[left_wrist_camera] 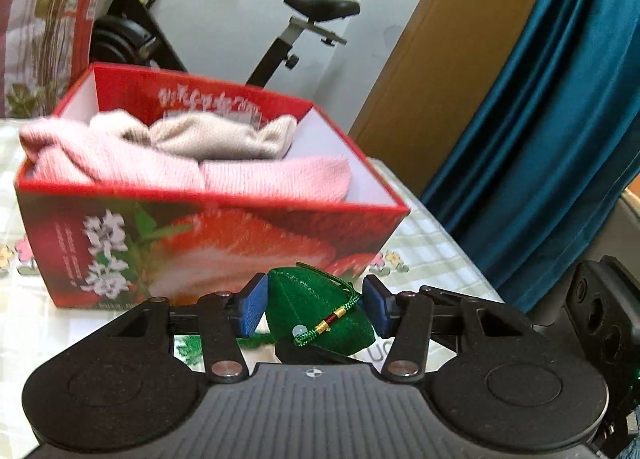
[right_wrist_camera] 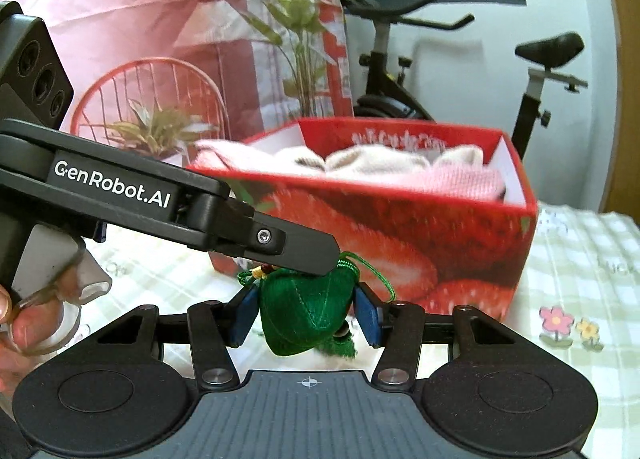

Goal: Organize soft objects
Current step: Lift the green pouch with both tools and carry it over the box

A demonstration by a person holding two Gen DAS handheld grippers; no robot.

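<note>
Between both hand-held gripper (left_wrist_camera: 314,309) pads, green pouch (left_wrist_camera: 320,315)

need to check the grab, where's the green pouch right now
In both wrist views the green pouch sits low and central, clamped between the left gripper and the right gripper at once, just in front of the red strawberry box.

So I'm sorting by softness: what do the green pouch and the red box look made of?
Green pouch: looks like velvety fabric, with stitched seams and a braided cord. Red box: likely glossy printed cardboard, with thin straight walls, white inside and strawberry print outside.
</note>
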